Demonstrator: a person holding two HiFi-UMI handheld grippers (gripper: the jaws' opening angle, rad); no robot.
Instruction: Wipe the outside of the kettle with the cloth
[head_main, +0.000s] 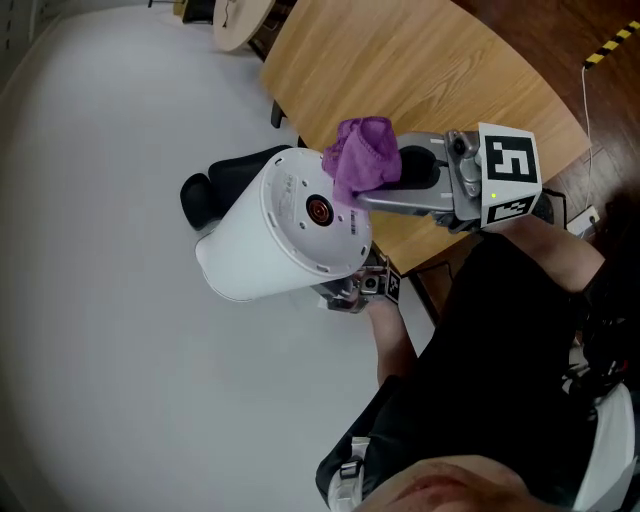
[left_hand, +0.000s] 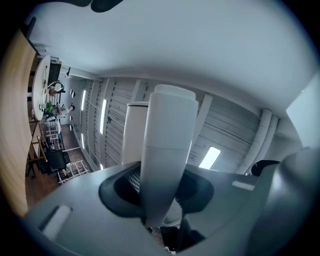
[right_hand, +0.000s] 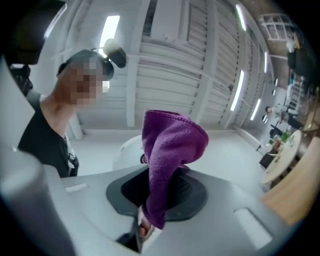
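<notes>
A white kettle hangs tipped over the floor, its round underside with a red ring facing me and a black part at its far end. My left gripper sits below the kettle, mostly hidden by it. In the left gripper view it is shut on the kettle's white handle. My right gripper is shut on a purple cloth, which rests against the rim of the kettle's underside. In the right gripper view the cloth stands bunched out of the jaws, the kettle just behind it.
A wooden table lies right of the kettle, its edge close under the right gripper. A pale round table shows at the top. Grey floor fills the left. Yellow-black tape marks the far right corner.
</notes>
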